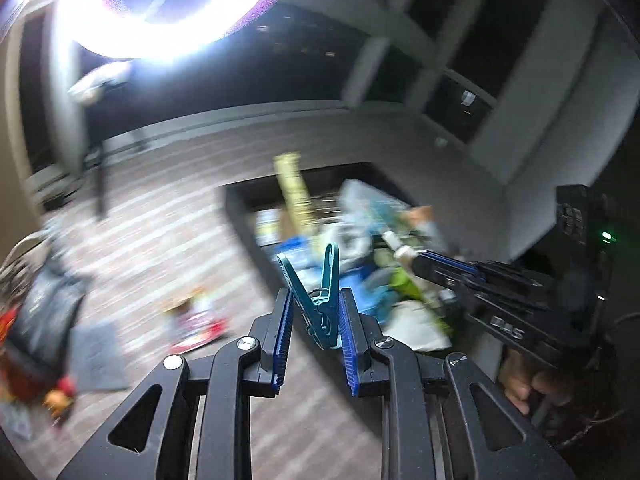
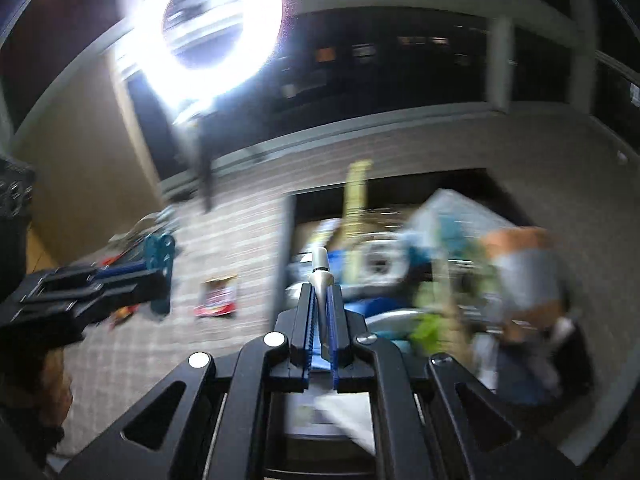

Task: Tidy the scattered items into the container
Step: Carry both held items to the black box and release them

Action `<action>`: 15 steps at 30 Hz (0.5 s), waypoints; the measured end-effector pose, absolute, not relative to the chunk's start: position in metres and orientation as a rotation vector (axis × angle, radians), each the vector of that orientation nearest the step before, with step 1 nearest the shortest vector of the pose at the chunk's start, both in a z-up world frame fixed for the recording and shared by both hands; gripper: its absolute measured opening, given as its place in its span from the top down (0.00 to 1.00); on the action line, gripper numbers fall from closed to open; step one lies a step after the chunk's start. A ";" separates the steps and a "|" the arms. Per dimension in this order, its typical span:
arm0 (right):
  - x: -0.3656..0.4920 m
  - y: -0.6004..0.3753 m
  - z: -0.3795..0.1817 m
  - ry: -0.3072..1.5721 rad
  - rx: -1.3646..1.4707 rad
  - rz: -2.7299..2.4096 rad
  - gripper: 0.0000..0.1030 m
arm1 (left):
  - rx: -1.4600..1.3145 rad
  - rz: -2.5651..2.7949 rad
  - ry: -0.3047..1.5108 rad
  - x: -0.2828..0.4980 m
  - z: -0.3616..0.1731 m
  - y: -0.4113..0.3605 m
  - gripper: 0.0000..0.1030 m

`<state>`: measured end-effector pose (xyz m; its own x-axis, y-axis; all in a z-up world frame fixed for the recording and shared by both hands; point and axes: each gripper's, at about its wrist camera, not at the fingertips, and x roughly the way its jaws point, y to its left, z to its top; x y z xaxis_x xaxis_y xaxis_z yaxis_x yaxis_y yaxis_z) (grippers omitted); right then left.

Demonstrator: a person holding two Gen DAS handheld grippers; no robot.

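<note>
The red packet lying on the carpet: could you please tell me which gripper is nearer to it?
Left. The left gripper, holding a teal clothespin, is beside the red packet; the right gripper is over the container, farther off.

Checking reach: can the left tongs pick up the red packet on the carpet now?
Probably not: the left tongs are already shut on a teal clothespin, so nothing more fits until it drops; the red packet lies unobstructed.

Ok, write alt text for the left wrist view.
The left hand-held gripper grips a teal clothespin between its blue pads, above a dark container heaped with blurred items. At right, the right hand-held gripper holds a small white-tipped object; a ring light glares above.
</note>
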<state>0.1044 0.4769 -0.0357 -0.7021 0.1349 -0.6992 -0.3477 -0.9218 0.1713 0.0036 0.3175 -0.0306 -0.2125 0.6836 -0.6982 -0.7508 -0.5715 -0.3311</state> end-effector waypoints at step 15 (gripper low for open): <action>0.118 0.506 -0.033 0.463 -0.978 2.538 0.58 | -1.067 1.918 0.144 0.013 -0.034 0.357 0.45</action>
<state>0.1181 0.5058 -0.0327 -0.6852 0.2287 -0.6915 -0.4582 -0.8733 0.1652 0.0129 0.3567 -0.0337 -0.2147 0.6545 -0.7249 -0.7555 -0.5817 -0.3015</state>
